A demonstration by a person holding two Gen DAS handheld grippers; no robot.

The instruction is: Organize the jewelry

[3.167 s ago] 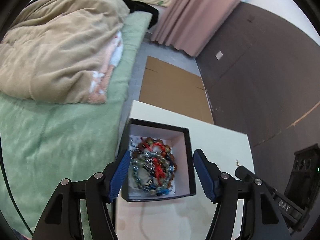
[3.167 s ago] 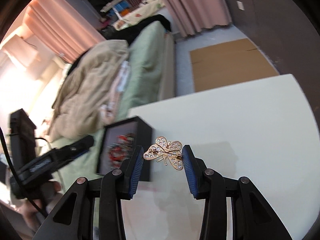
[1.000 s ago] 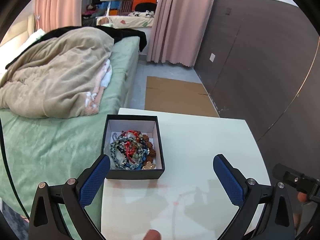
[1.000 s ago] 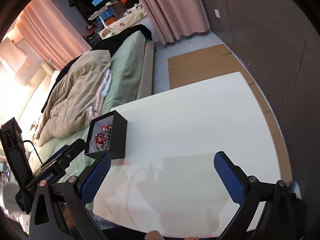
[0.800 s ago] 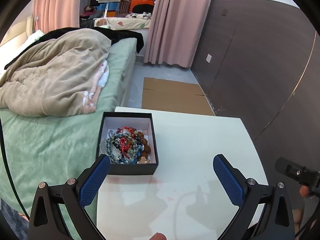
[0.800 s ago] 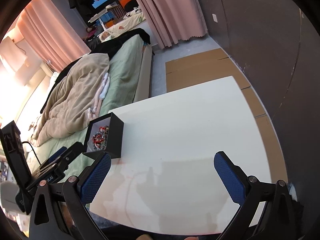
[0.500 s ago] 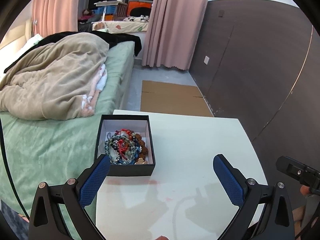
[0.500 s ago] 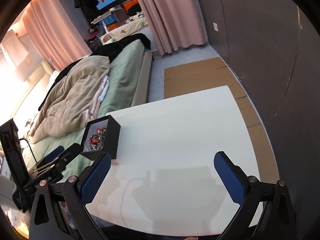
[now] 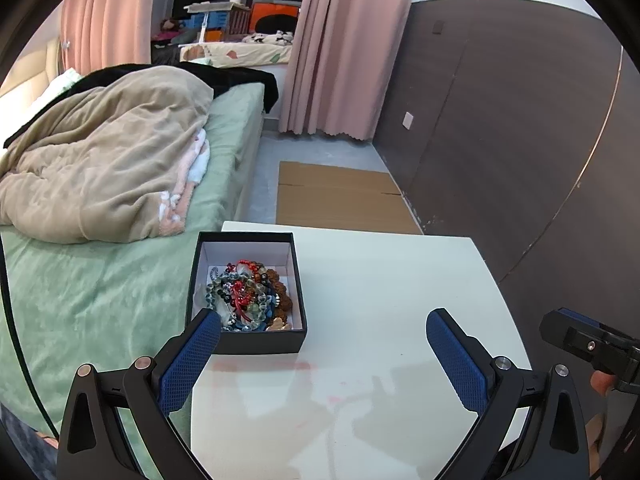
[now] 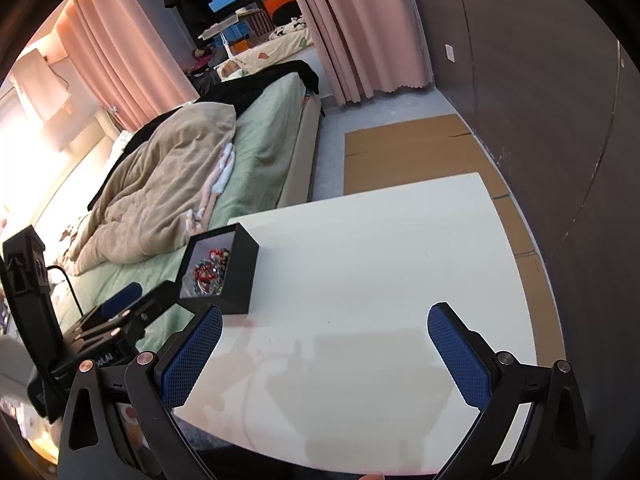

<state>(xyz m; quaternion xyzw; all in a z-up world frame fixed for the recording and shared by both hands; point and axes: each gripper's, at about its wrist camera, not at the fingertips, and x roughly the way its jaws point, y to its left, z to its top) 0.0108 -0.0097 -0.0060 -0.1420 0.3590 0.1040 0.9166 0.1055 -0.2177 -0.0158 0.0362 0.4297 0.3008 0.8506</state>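
A black open box (image 9: 256, 342) with a white inside stands near the left edge of the white table (image 9: 392, 280). It holds a heap of beaded bracelets and jewelry (image 9: 246, 294), with a gold piece (image 9: 278, 324) at its front. My left gripper (image 9: 320, 354) is wide open and empty, held back above the table's near part. My right gripper (image 10: 324, 350) is wide open and empty above the table's front; the box (image 10: 236, 276) sits to its far left, with the left gripper (image 10: 116, 320) beside it.
A bed (image 9: 100, 272) with a green sheet and a beige blanket (image 9: 100, 168) runs along the table's left side. Flat cardboard (image 9: 340, 196) lies on the floor beyond the table. A dark wall (image 9: 520, 140) is on the right, with pink curtains (image 9: 340, 48) at the back.
The right gripper held a gold butterfly piece earlier and is open and empty now. Both grippers have opened wide and pulled back and up from the box.
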